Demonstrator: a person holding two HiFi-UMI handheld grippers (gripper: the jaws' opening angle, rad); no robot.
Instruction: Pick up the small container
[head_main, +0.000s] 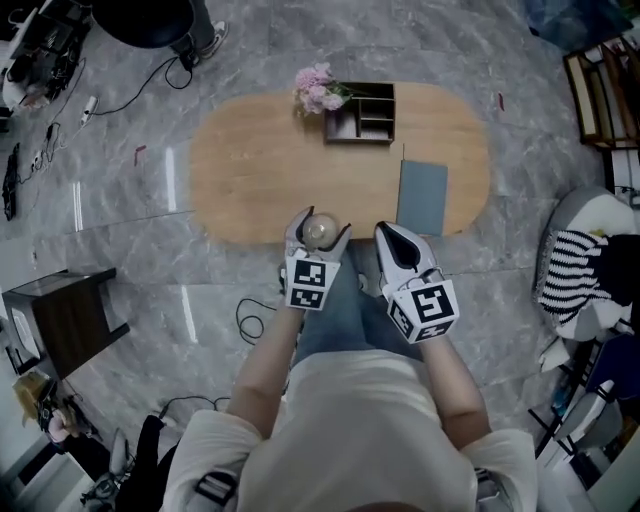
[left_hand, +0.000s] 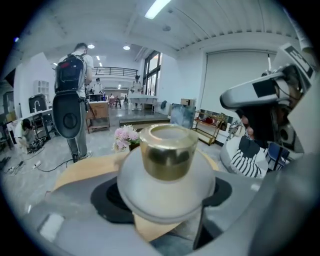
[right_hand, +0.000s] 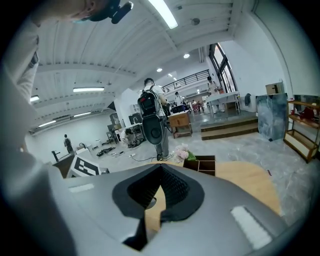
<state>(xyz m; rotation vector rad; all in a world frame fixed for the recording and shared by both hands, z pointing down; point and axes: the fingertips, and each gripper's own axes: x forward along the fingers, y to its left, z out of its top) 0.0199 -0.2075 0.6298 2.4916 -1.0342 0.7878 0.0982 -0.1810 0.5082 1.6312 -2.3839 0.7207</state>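
Jaws of the left gripper (head_main: 319, 231) stand wide apart and are clamped on the small container (left_hand: 167, 187), one pad on each flank of its round pale body. The gold cap (left_hand: 168, 150) faces up, so we read the long axis as upright, roughly square to the line the jaws point along. The container sits deep between the jaws, centred, not out at the tips.

Right gripper (head_main: 386, 233): jaws together, nothing between the pads; only a sliver of tabletop shows through. It hangs just beside the left gripper, to its right, apart from the container.

Position: from the head view the container lies over the near edge of the oval wooden table (head_main: 250, 170). In the left gripper view wood shows below its base, so we judge it clear of the surface. The pick-up looks essentially made.

Relation that matters: the container is already inside the left jaws, and the left hand alone carries it. We judge any further move depends on keeping the cap upward and the grip square; the round body could roll between the pads if tilted.

Farther on the table: a grey-blue pad (head_main: 422, 197) to the right, then a dark wooden organiser (head_main: 362, 114) with pink flowers (head_main: 318, 88) at its left. Beyond, a person with a backpack (left_hand: 74, 75) stands on the marble floor (head_main: 120, 250).
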